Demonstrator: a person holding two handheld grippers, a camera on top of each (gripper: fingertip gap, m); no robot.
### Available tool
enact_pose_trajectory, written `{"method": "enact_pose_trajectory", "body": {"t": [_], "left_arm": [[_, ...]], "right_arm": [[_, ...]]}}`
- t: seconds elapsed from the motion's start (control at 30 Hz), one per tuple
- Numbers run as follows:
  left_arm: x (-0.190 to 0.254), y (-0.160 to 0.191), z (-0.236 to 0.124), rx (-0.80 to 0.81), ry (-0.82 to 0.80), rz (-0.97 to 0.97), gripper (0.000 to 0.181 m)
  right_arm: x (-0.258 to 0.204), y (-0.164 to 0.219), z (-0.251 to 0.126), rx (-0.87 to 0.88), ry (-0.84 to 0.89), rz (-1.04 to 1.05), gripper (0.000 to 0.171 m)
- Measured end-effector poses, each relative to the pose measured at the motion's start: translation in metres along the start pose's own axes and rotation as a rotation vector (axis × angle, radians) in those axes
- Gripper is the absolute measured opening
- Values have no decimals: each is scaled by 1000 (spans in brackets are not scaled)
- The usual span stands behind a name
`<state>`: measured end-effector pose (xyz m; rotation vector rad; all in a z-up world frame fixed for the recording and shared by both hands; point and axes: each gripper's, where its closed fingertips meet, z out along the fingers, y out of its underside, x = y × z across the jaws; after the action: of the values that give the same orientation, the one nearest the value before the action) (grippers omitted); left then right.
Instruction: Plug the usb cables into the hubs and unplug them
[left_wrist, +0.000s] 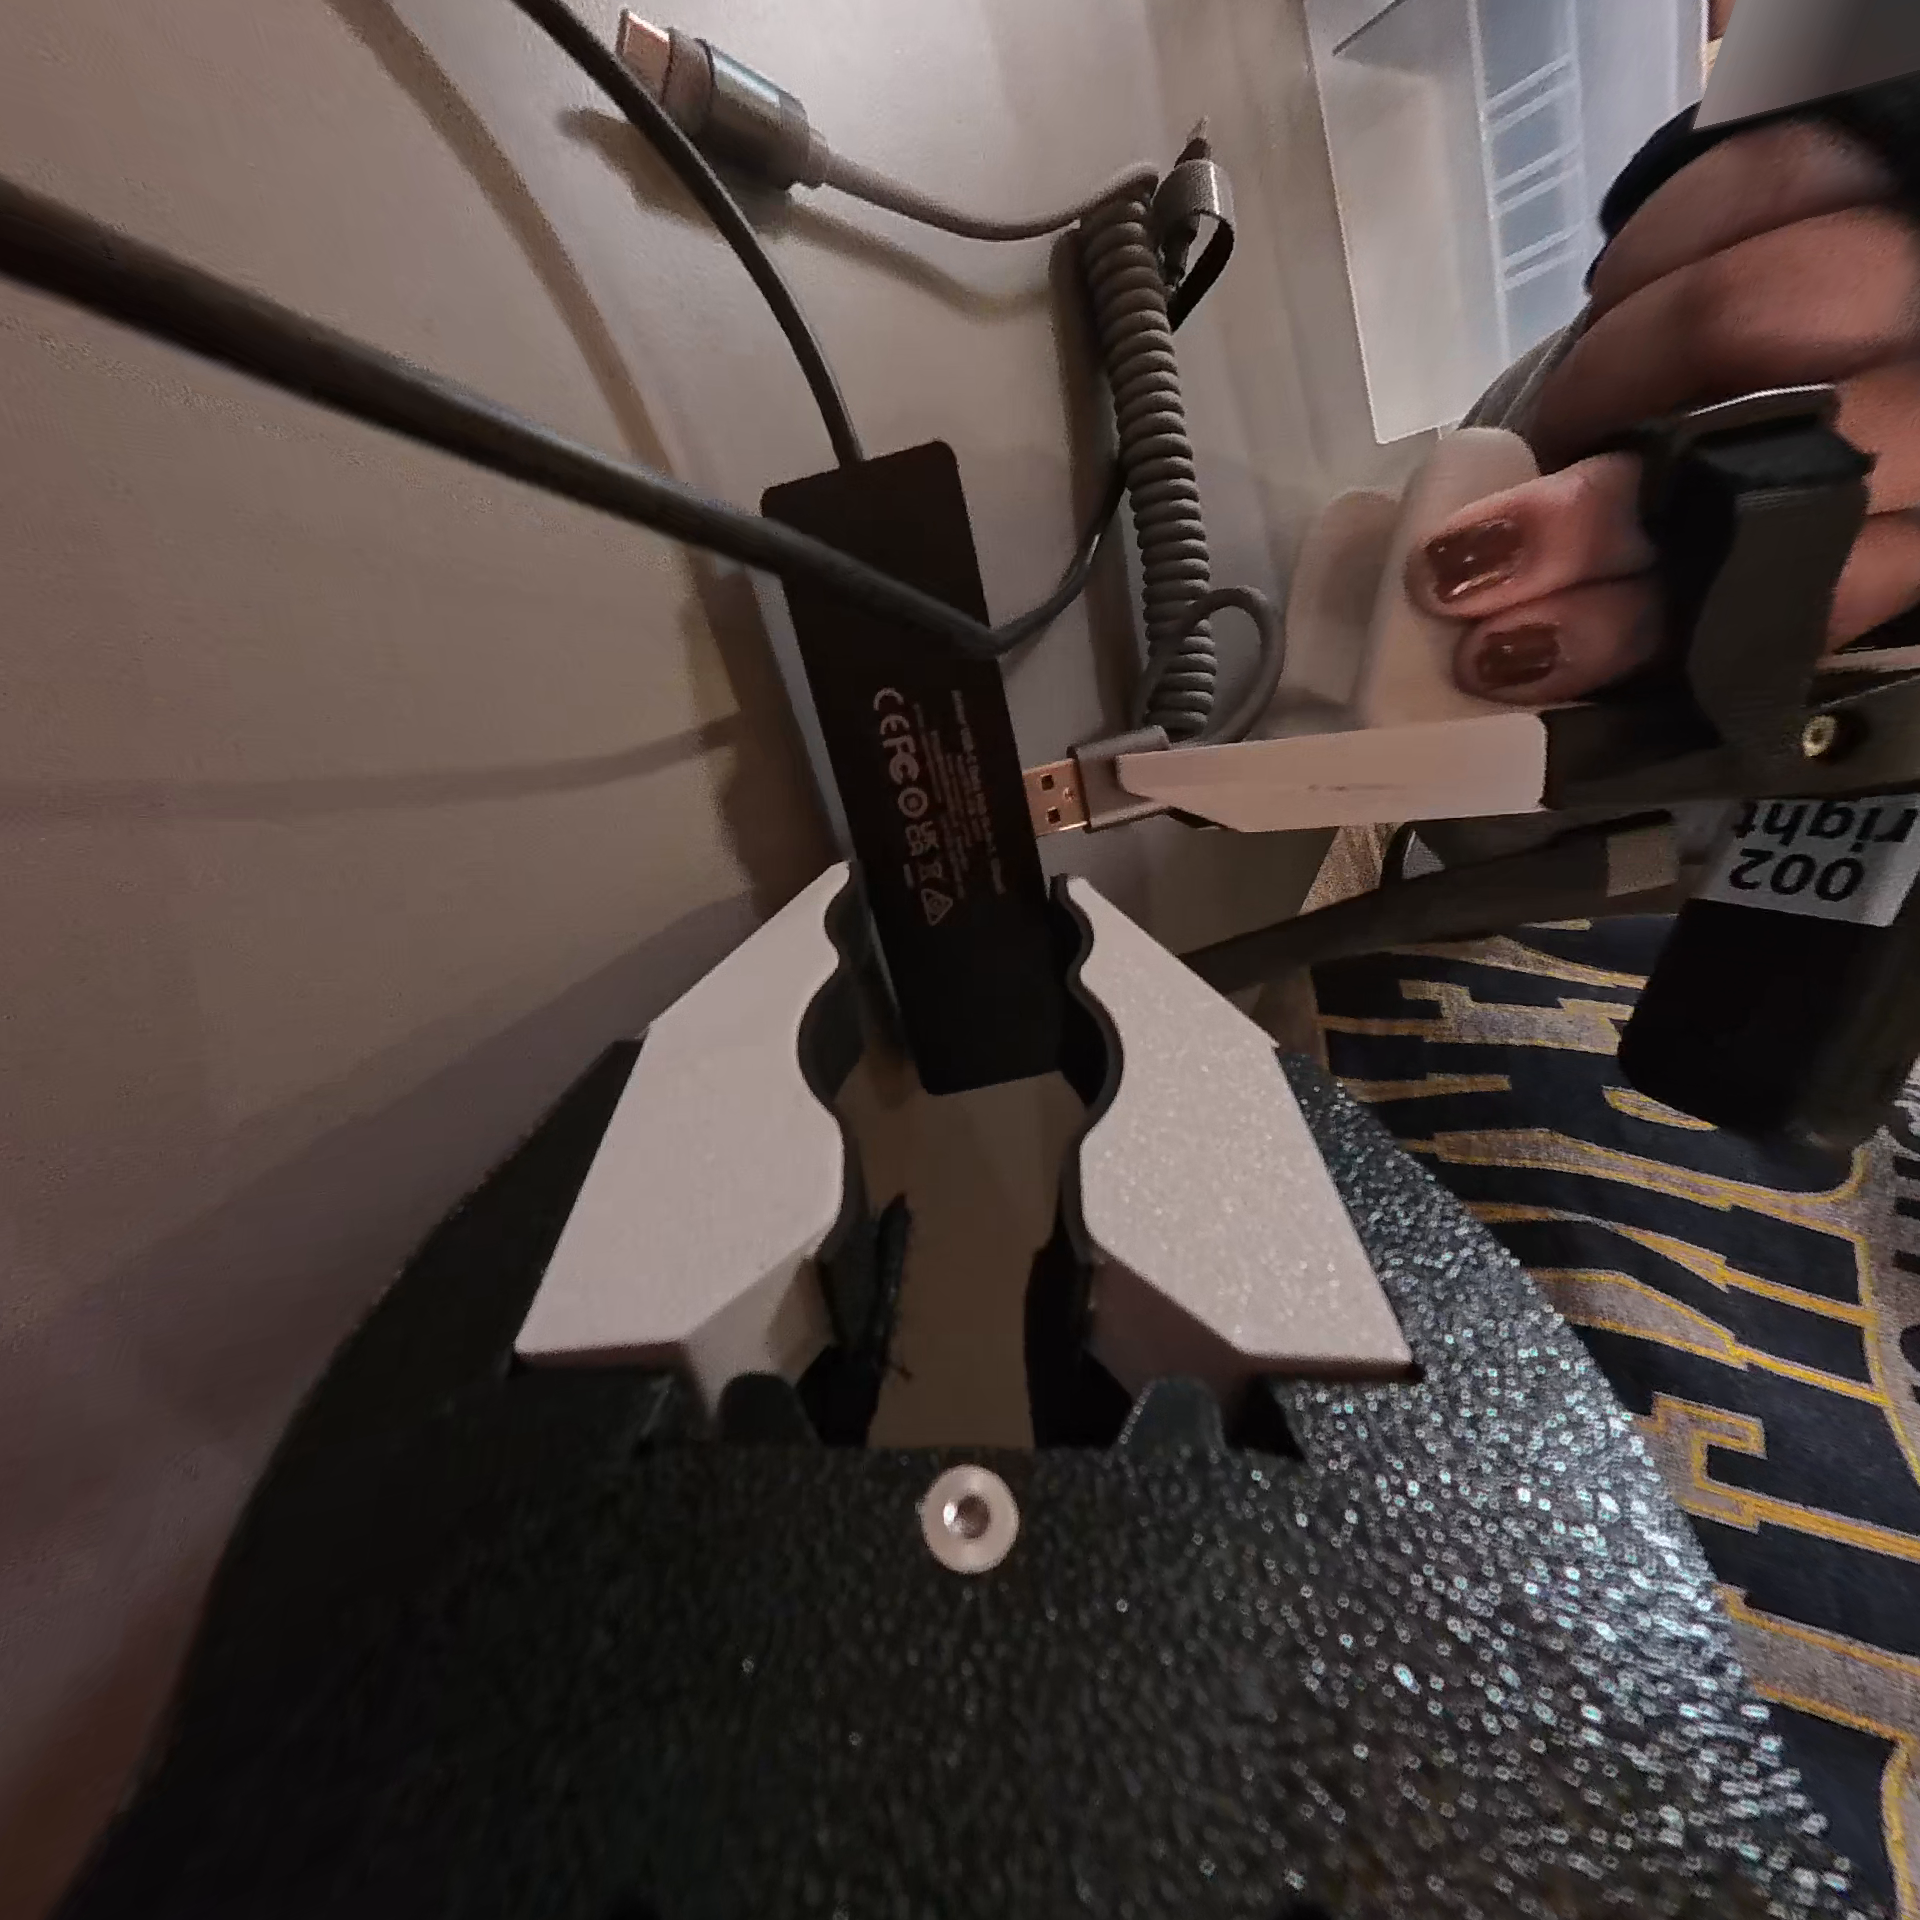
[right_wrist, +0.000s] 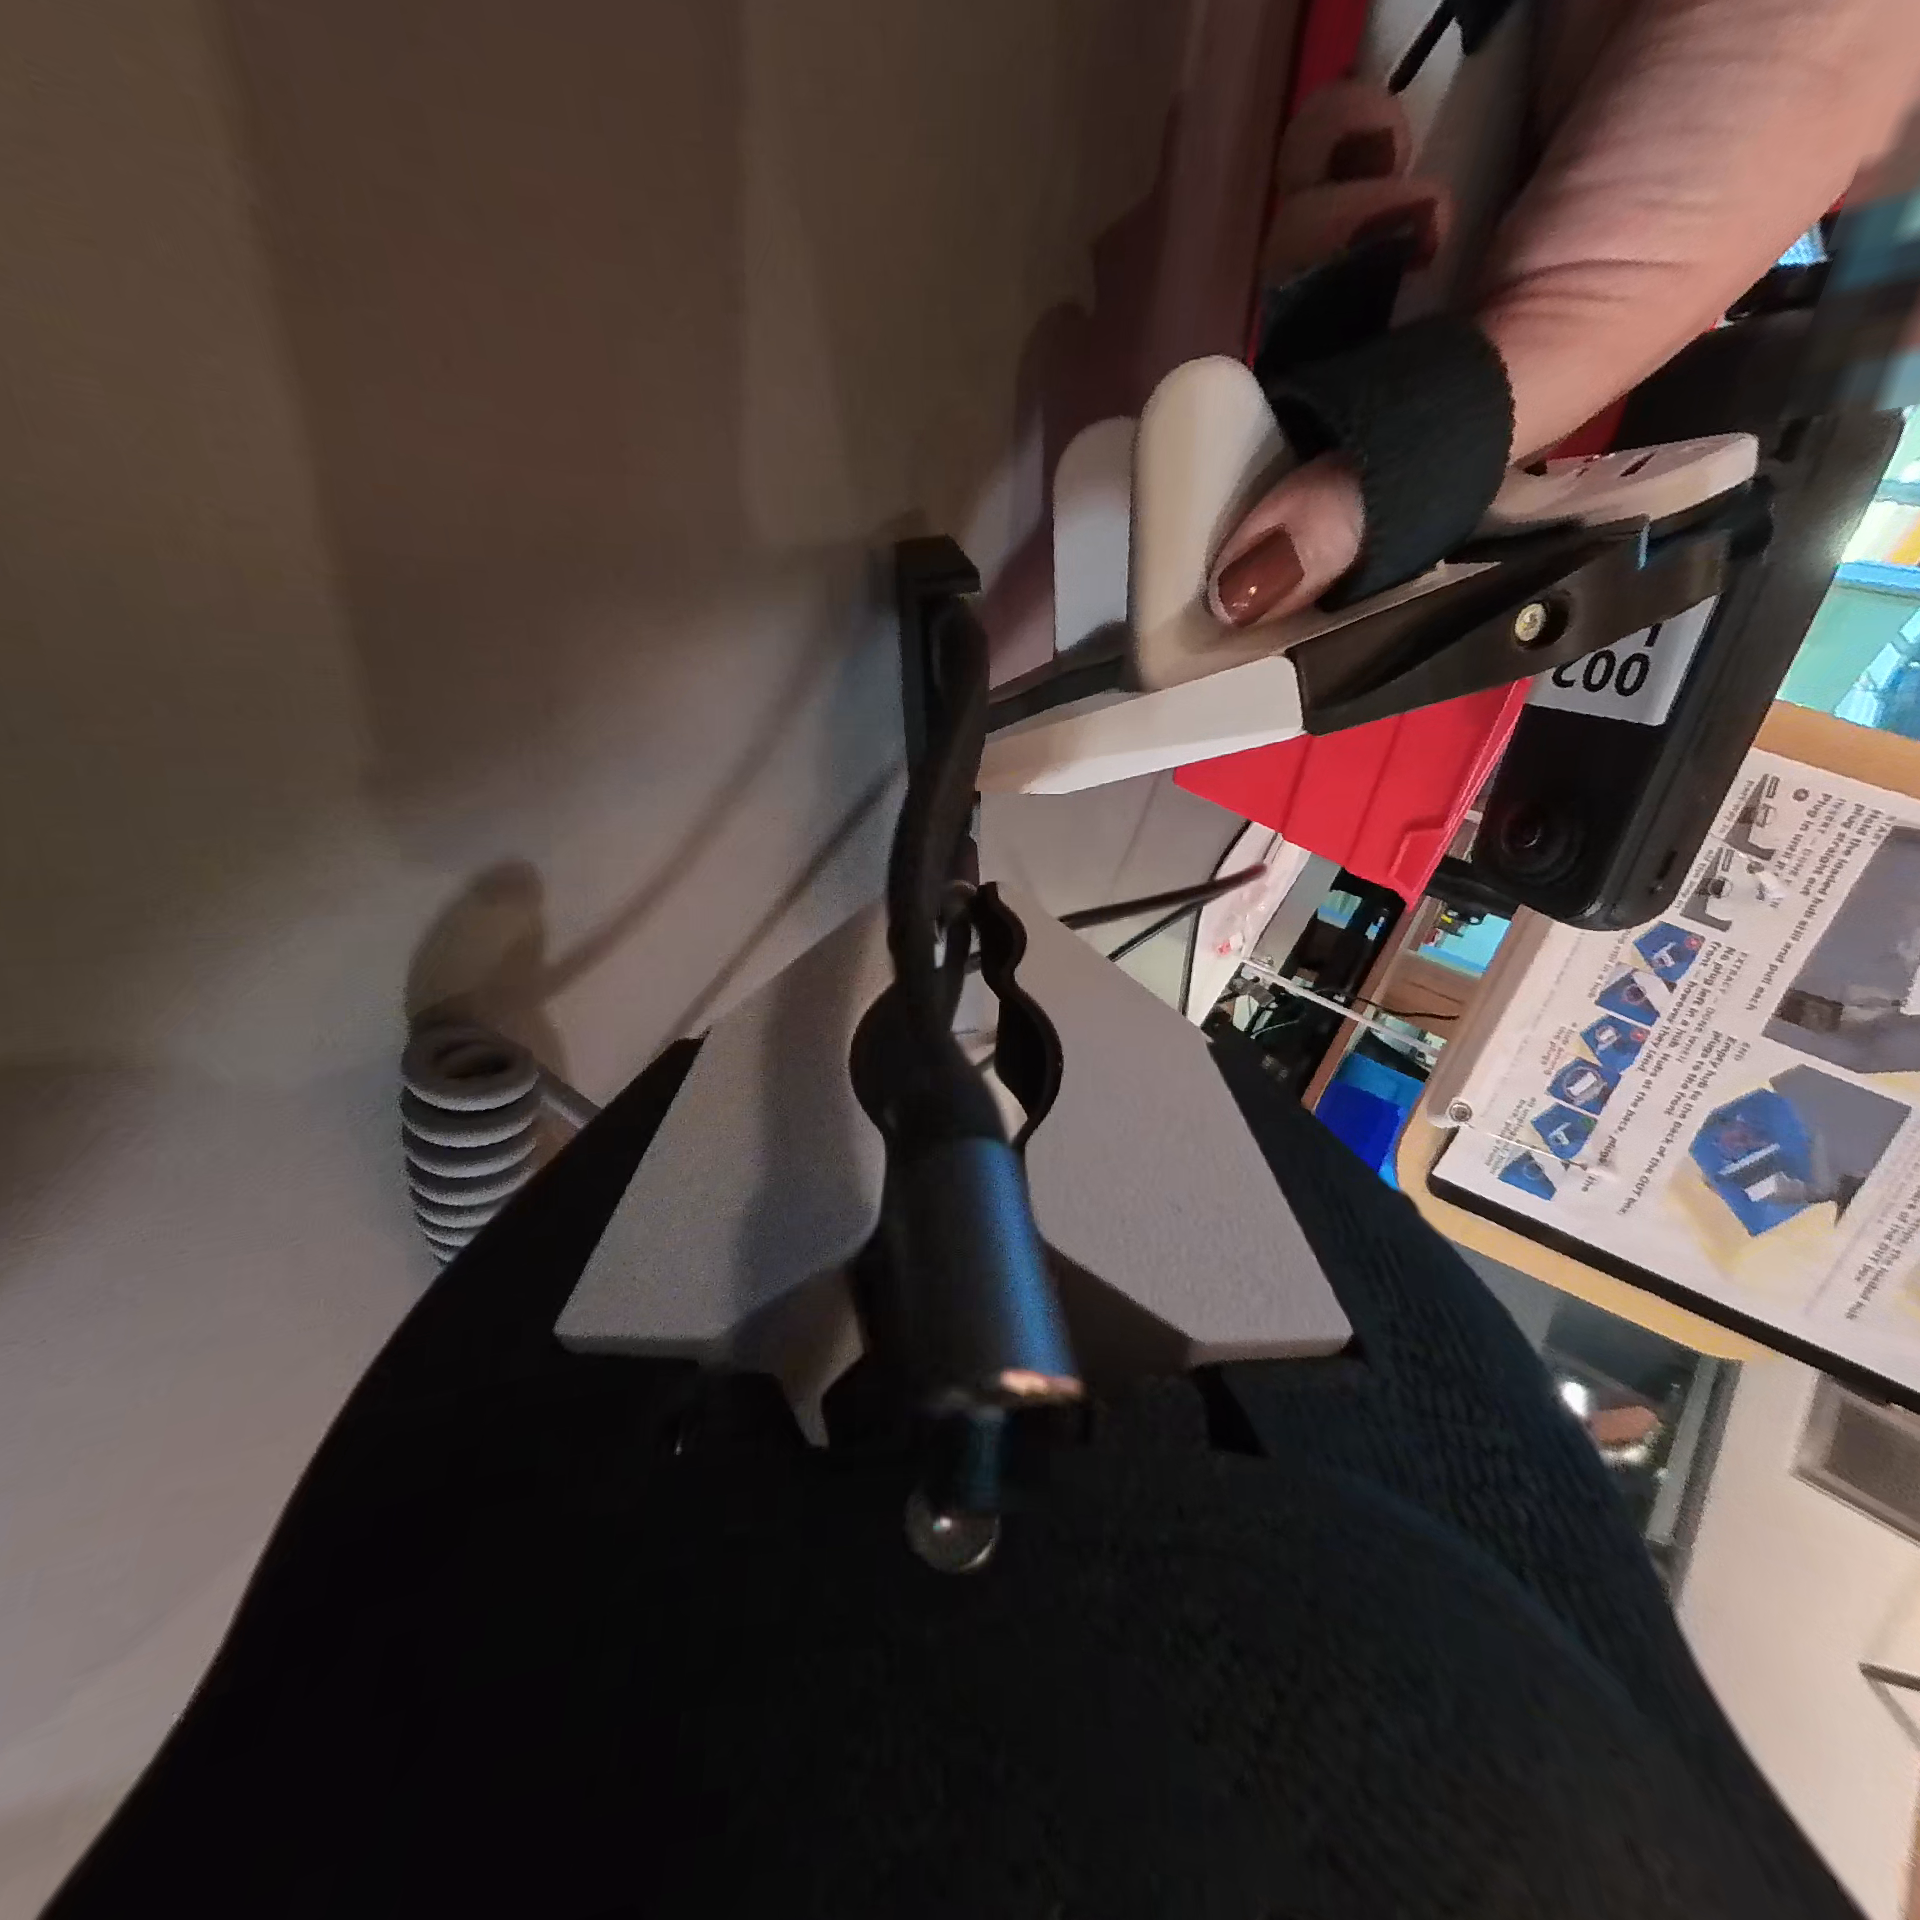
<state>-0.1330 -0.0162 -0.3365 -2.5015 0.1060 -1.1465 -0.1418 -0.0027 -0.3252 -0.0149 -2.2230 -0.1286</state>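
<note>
My left gripper (left_wrist: 961, 920) is shut on the near end of a slim black USB hub (left_wrist: 914, 675) and holds it over the beige table (left_wrist: 312, 831). My right gripper (left_wrist: 1127, 795) comes in from the right, shut on a grey USB-A plug (left_wrist: 1070, 795) whose metal tip sits just beside the hub's right edge. Its grey coiled cable (left_wrist: 1153, 468) lies behind. In the right wrist view the hub (right_wrist: 935, 623) shows edge-on beyond my right gripper (right_wrist: 971, 935). A dark plug (right_wrist: 997, 1226) on a black cable lies between the fingers there. The left gripper (right_wrist: 1018, 769) shows too.
A black braided cable (left_wrist: 416, 405) crosses from the upper left to the hub. The grey cable's small plug (left_wrist: 707, 83) lies on the table at the back. A clear plastic box (left_wrist: 1455, 208), a red item (right_wrist: 1351, 790) and a printed sheet (right_wrist: 1662, 1091) stand around. Patterned carpet (left_wrist: 1558, 1143) lies below.
</note>
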Motion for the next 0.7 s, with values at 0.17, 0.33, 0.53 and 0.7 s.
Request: {"method": "enact_pose_trajectory", "body": {"t": [0.17, 0.33, 0.53, 0.7], "left_arm": [[0, -2, 0, 23, -7, 3, 34], [21, 3, -11, 114, 32, 116, 87], [9, 15, -30, 183, -437, 698, 87], [-21, -4, -33, 44, -865, 1146, 64]], "right_arm": [[-2, 3, -1, 46, -31, 180, 7], [-1, 7, 5, 73, -58, 305, 6], [3, 19, 9, 83, -55, 407, 6], [7, 21, 8, 122, -64, 481, 7]]}}
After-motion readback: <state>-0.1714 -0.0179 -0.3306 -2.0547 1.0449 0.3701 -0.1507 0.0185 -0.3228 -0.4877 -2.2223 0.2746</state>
